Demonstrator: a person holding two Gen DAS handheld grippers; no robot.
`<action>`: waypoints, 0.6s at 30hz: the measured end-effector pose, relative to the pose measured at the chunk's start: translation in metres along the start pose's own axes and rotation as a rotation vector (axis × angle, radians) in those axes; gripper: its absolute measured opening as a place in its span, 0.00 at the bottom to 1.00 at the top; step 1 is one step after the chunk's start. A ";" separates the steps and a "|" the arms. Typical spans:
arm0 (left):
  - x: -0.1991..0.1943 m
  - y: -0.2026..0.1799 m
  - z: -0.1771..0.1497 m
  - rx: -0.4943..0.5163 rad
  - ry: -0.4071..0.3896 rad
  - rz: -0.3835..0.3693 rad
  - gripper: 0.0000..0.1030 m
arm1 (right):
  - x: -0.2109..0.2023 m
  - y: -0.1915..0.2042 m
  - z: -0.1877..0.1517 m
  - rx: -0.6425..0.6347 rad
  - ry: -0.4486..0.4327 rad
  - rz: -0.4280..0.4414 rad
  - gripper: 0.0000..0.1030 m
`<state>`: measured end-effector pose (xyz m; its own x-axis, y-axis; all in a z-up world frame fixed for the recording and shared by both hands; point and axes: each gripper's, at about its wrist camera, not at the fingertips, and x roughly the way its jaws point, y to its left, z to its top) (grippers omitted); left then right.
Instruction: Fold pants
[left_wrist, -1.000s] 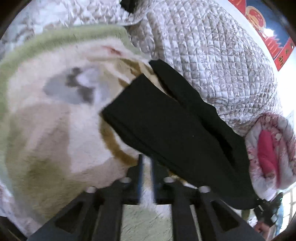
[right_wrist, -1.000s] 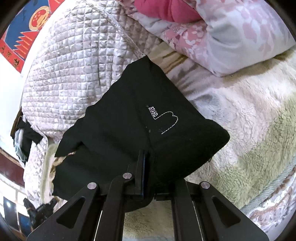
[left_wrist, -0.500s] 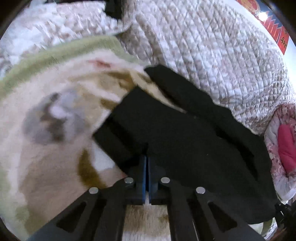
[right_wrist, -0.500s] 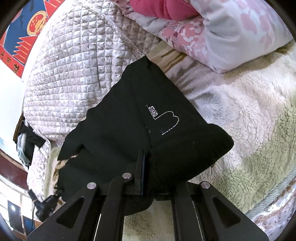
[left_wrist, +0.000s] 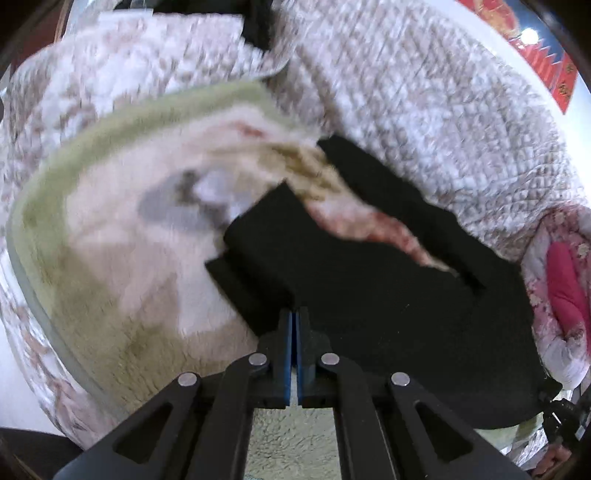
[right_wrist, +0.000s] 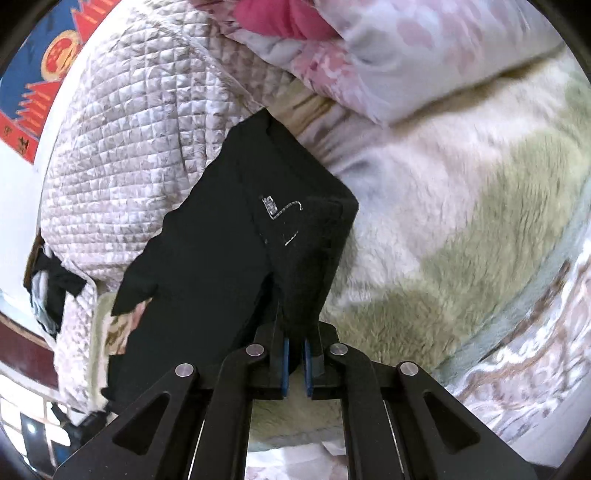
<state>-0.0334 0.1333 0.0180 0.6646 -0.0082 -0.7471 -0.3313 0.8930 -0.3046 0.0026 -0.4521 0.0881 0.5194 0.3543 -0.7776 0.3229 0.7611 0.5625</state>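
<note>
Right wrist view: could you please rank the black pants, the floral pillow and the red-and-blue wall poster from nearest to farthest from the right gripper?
1. black pants, clamped in the right gripper.
2. floral pillow, upper right, beyond the pants.
3. red-and-blue wall poster, upper left, on the wall behind the bedding.

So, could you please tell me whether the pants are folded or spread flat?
Partly folded: the black pants show doubled layers, both tongs clamping them.

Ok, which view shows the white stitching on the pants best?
The right wrist view: the white stitching sits in plain sight on the pants, partly creased by the fold. The left wrist view shows only plain black cloth of the pants, no stitching.
</note>
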 end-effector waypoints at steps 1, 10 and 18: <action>0.000 0.000 0.000 0.003 -0.002 0.002 0.03 | -0.002 0.002 0.000 -0.008 -0.008 0.001 0.04; -0.015 -0.003 -0.001 0.034 -0.041 0.002 0.03 | -0.009 -0.004 -0.018 0.031 -0.025 -0.037 0.02; -0.028 0.003 -0.002 0.008 -0.054 0.101 0.09 | -0.043 0.018 -0.020 -0.078 -0.113 -0.168 0.21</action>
<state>-0.0538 0.1351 0.0369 0.6633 0.1060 -0.7408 -0.3930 0.8917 -0.2243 -0.0299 -0.4428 0.1266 0.5505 0.1593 -0.8195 0.3522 0.8457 0.4009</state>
